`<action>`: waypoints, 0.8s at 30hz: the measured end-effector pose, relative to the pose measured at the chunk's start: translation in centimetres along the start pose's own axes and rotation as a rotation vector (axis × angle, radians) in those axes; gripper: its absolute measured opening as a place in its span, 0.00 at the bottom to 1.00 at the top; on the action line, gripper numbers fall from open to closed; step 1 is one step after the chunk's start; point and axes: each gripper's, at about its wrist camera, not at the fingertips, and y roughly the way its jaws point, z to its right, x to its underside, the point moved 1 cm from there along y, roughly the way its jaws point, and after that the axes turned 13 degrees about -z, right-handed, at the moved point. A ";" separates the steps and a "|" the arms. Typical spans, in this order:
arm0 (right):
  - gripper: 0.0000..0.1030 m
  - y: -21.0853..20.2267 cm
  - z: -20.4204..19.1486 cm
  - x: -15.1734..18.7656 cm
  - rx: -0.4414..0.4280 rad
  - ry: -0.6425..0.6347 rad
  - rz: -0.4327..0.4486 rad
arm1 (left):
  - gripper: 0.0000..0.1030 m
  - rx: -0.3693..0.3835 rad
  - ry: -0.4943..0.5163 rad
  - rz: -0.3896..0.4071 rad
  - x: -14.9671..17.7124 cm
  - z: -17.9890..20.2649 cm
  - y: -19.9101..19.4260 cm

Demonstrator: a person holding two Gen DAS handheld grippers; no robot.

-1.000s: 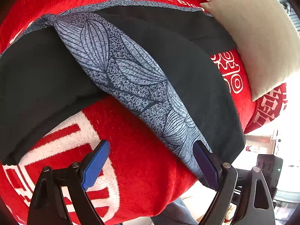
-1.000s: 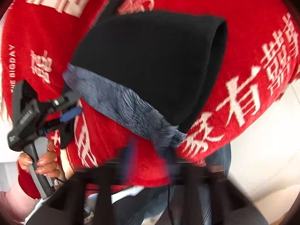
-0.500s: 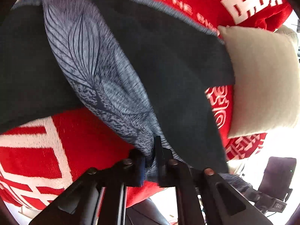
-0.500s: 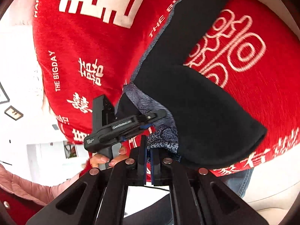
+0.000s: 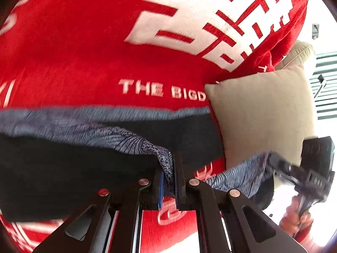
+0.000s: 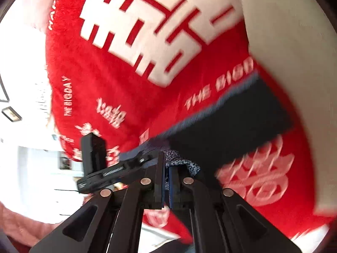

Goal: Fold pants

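The left gripper [image 5: 173, 176] is clamped on the patterned grey edge of the pants [image 5: 63, 168], the cloth pinched between its two black fingers with a strip of blue pad showing on one side. The right gripper [image 6: 166, 175] is closed the same way on another bunch of that speckled grey fabric — its fingers nearly meet around it.

Beneath everything lies the blanket [image 5: 84, 52], red and plushy, printed with big white blocky characters and the words "THE BIG" in small capitals; it fills most of both views. Across it the pants stretch as a long dark band, black on the broad face with a grey-blue hem running along the far edge, and the leaf-patterned grey part gathers toward the two grippers. In the right wrist view the pants [image 6: 231, 126] run diagonally away from the gripper toward the upper right, though that picture is blurred.

A tan cushion [image 5: 263, 109] sits at the right end of the pants, its corner touching the blanket's lettering.

Each camera also catches the other gripper — the right one at the left view's lower right, with a hand [image 5: 294, 221] on its handle.
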 end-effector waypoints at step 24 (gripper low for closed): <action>0.70 0.2 1.6 -8.1 0.439 0.010 0.085 | 0.56 -0.510 -0.031 -0.053 0.1 -7.1 3.0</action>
